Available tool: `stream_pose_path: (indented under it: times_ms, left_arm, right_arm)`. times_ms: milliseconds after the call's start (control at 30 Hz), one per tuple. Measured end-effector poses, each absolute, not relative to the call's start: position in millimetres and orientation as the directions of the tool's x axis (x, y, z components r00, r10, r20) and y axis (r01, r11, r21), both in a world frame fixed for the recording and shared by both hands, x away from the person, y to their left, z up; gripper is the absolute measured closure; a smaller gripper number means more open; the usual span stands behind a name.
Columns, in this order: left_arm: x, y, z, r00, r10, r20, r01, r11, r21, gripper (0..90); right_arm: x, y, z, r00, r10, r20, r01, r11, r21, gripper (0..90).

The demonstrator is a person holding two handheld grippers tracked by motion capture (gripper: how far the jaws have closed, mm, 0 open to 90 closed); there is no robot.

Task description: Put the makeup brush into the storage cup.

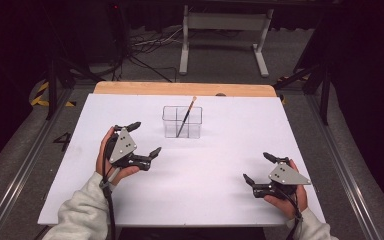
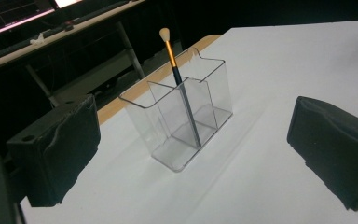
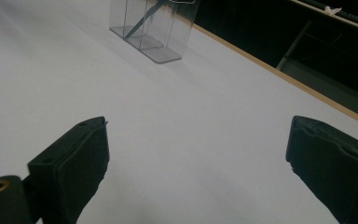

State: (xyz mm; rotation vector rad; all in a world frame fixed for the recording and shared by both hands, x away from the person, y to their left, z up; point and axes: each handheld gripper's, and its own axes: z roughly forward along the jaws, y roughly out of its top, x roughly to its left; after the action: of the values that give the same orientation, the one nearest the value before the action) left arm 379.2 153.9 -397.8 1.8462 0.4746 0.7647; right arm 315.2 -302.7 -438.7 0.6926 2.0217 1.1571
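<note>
Brush, one, stands in one clear two-compartment holder at the table's far centre, leaning, bristles up and away. Left gripper and right gripper: jaws apart, empty.

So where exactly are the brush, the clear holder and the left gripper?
brush (image 2: 185,98): left gripper view, on its dark handle inside the holder.
clear holder (image 2: 216,88): left gripper view, on its side wall.
left gripper (image 1: 144,138): high view, midway between its open fingertips.

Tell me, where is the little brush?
In the high view the brush leans inside the clear holder at the table's far middle, nearest the left gripper.
</note>
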Motion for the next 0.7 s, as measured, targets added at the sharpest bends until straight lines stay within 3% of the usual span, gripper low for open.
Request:
stream_pose_path:
  times_ms: [700]
  left_arm:
    - [357.8,190.6,-413.4,0.701,0.655,0.284,0.015,-0.411,0.911,2.7]
  right_arm:
    - [313.3,-302.0,-437.0,-0.617,0.721,-0.314,0.093,0.463,0.882,6.3]
